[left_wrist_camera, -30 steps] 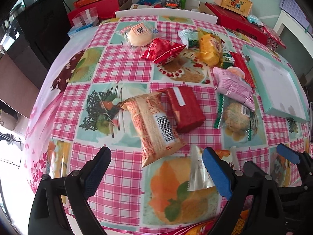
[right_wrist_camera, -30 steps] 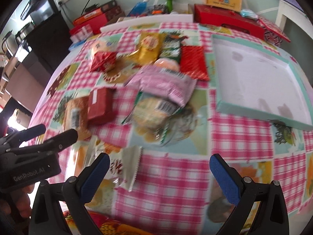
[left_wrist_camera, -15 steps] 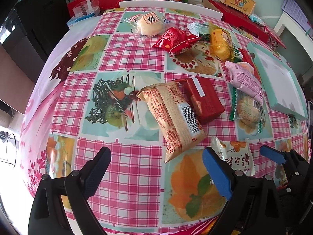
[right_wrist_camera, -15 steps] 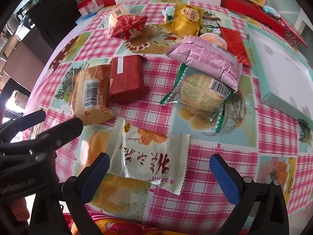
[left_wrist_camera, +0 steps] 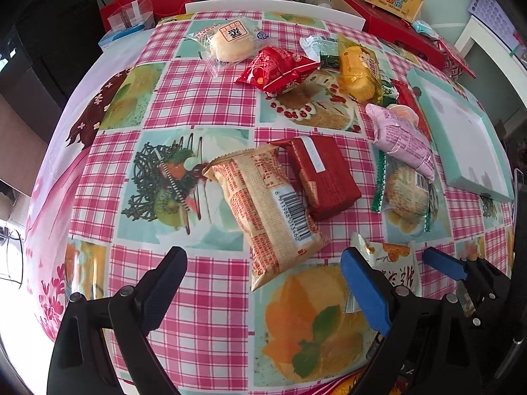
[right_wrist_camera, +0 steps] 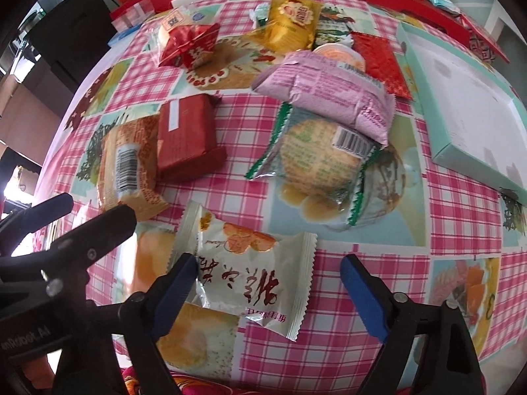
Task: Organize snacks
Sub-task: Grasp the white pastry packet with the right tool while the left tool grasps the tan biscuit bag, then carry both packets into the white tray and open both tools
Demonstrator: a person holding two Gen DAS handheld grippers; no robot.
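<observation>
Awaiting sorting: white crinkle-edged snack packet [right_wrist_camera: 253, 276] lying flat on checked tabletop [right_wrist_camera: 378, 240], between spread fingers of right gripper [right_wrist_camera: 268, 279]. Teal shallow box [right_wrist_camera: 461, 98] empty. Left gripper [left_wrist_camera: 263, 283] open, unladen. Progress: barely begun.

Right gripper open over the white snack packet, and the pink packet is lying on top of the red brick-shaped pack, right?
Not quite. The right wrist view shows the pink packet overlapping the green-edged cookie pack, apart from the red brick-shaped pack. The right gripper is open over the white snack packet.
</observation>
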